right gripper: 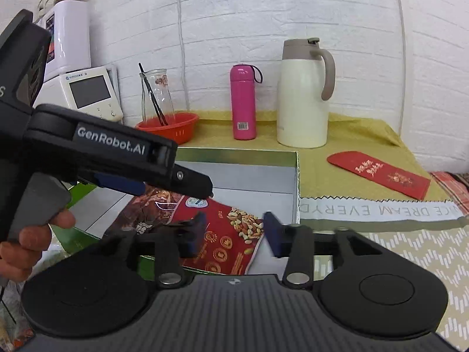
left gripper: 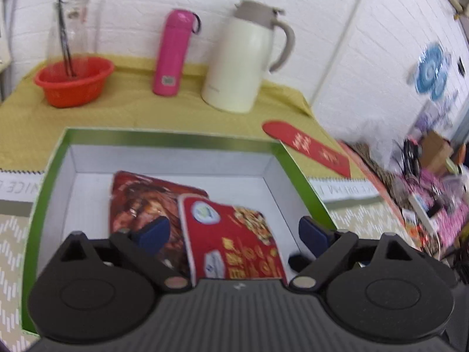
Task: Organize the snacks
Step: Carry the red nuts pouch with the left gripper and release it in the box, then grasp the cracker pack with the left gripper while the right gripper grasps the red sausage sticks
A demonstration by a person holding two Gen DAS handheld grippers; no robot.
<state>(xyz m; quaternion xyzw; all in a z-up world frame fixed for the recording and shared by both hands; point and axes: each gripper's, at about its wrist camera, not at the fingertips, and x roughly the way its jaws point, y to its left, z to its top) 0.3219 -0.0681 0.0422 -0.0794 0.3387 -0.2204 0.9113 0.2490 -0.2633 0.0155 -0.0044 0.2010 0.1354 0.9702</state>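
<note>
Yellow-clothed table (right gripper: pixel 337 173), and I'm hovering both tongs, left gripper (left gripper: pixel 234 231) and right gripper (right gripper: pixel 234 228), wide open and empty over the red nut bag (right gripper: pixel 231 234) in the box (left gripper: pixel 164 140); probably backing straight off, not snagging it.

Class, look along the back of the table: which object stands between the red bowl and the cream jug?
The pink flask stands upright between the red bowl and the cream jug; both wrist views show it.

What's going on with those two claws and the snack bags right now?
Left gripper open, right gripper open, neither holding anything. Red nut bag overlapping brown bag inside box. Nothing blocking.
</note>
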